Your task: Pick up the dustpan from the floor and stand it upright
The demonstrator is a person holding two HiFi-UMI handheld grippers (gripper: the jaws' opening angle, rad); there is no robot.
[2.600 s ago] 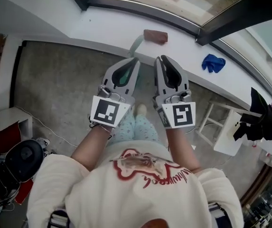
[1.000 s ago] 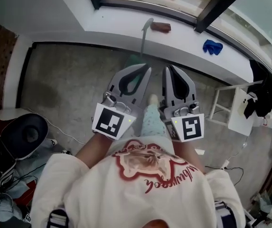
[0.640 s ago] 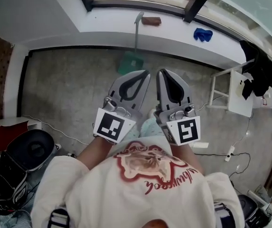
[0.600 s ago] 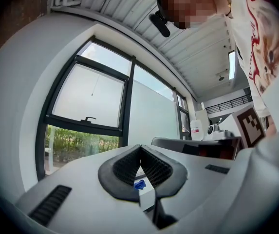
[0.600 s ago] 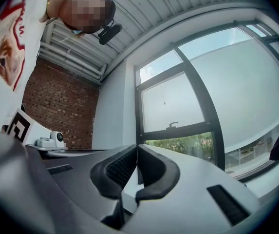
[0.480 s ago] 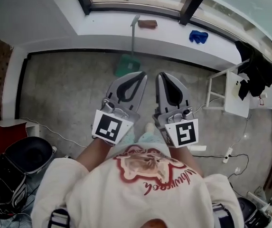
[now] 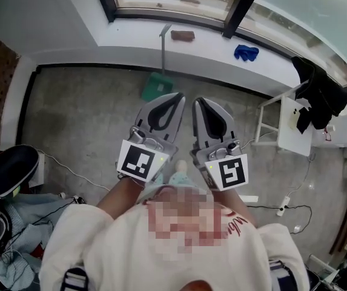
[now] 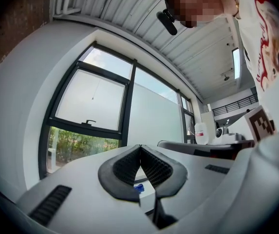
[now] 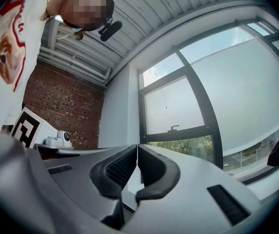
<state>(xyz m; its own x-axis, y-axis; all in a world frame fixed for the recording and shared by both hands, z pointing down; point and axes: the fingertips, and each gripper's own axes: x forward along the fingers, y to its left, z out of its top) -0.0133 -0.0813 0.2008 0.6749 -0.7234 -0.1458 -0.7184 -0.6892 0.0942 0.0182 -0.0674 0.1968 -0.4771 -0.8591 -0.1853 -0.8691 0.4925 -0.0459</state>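
Note:
The green dustpan (image 7: 155, 87) stands on the grey floor with its long grey handle (image 7: 163, 47) leaning up against the white window sill (image 7: 100, 38). Both grippers are held side by side in front of the person's chest, well short of the dustpan and apart from it. The left gripper (image 7: 177, 96) is shut with nothing in it, and its pads meet at the tips in the left gripper view (image 8: 139, 147). The right gripper (image 7: 195, 100) is shut and empty too, its jaws pressed together in the right gripper view (image 9: 137, 146). Neither gripper view shows the dustpan.
On the sill lie a brown block (image 7: 182, 35) and a blue cloth (image 7: 246, 53). A white stool (image 7: 291, 129) with dark clothing (image 7: 318, 96) stands at the right, a power strip (image 7: 280, 210) and cable on the floor. Black bags (image 7: 0, 187) crowd the left.
The person has backed away from the window: the standing dustpan and the sill now lie farther from both grippers. The grippers stayed shut, side by side.

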